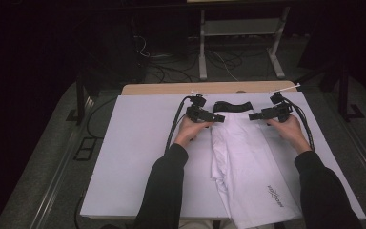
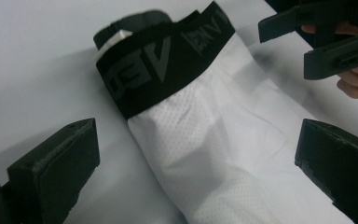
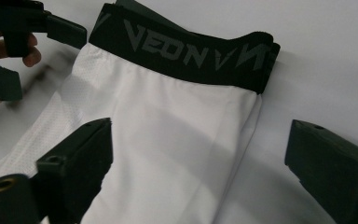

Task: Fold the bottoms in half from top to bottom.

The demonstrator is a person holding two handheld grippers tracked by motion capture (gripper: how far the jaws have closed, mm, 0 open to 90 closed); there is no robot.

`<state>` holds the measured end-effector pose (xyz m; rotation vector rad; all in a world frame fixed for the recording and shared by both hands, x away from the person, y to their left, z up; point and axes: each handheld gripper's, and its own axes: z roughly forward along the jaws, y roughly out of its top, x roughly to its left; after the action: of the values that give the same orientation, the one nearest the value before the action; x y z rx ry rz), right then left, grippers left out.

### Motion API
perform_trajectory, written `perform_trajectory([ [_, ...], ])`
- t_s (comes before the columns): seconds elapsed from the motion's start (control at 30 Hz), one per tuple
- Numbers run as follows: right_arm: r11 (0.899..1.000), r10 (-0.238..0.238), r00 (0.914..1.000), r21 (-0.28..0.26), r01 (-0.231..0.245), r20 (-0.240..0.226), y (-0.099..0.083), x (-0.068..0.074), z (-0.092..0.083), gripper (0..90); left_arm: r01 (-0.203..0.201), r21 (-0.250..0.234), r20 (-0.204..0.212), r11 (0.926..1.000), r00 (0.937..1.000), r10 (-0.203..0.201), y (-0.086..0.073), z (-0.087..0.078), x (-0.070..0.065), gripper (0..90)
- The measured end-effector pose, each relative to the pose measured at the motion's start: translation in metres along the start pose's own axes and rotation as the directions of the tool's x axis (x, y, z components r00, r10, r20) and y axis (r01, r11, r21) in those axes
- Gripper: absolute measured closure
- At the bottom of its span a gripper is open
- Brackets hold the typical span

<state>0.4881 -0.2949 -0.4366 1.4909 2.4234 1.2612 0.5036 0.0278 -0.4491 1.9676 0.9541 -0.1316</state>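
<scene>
Garment: white shorts with a black waistband bearing grey lettering — folded lengthwise, lying flat on the counter.
Waistband position: at the far end of the shorts, away from the person; part of it curls up and folds back on itself.
Hem position: at the near end of the shorts, by the counter's front edge, with a small dark logo printed on the fabric.
Left tool: just beside the waistband's left corner, jaws released and standing wide; in the left gripper view the white mesh fabric lies between them, untouched by either pad.
Right tool: just beside the waistband's right corner, jaws apart and gripping nothing — one jaw over the white fabric, the other over bare counter.
Counter surface: white sheet under the shorts, with a wooden edge showing beyond the waistband.
</scene>
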Motion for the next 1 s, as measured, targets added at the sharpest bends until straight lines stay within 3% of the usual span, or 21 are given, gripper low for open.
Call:
perform_trajectory([
  [0.33, 0.998, 0.038, 0.9991, 0.050, -0.037, -0.020, -0.0043, -0.0045, 0.0056, 17.7, 0.020, 0.035, 0.022, 0.9992, 0.9995, -0.021, -0.0038, 0.0063, 0.0019, 4.1],
  [0.57, 0.997, 0.056, 0.9975, 0.052, -0.054, -0.042, -0.0056, -0.0068, 0.0051, 28.0, 0.038, 0.036, 0.029, 0.9986, 0.9988, -0.039, -0.0053, 0.0057, 0.0038, 14.4],
  [0.8, 0.996, 0.060, 0.9976, 0.073, -0.057, -0.036, -0.0060, -0.0060, 0.0083, 35.6, 0.063, 0.033, 0.007, 0.9975, 0.9980, -0.063, -0.0061, 0.0043, 0.0060, 32.2],
  [1.0, 0.995, 0.061, 0.9978, 0.078, -0.059, -0.025, -0.0070, -0.0070, 0.0102, 38.4, 0.070, 0.031, 0.003, 0.9971, 0.9975, -0.070, -0.0063, 0.0037, 0.0072, 35.8],
])
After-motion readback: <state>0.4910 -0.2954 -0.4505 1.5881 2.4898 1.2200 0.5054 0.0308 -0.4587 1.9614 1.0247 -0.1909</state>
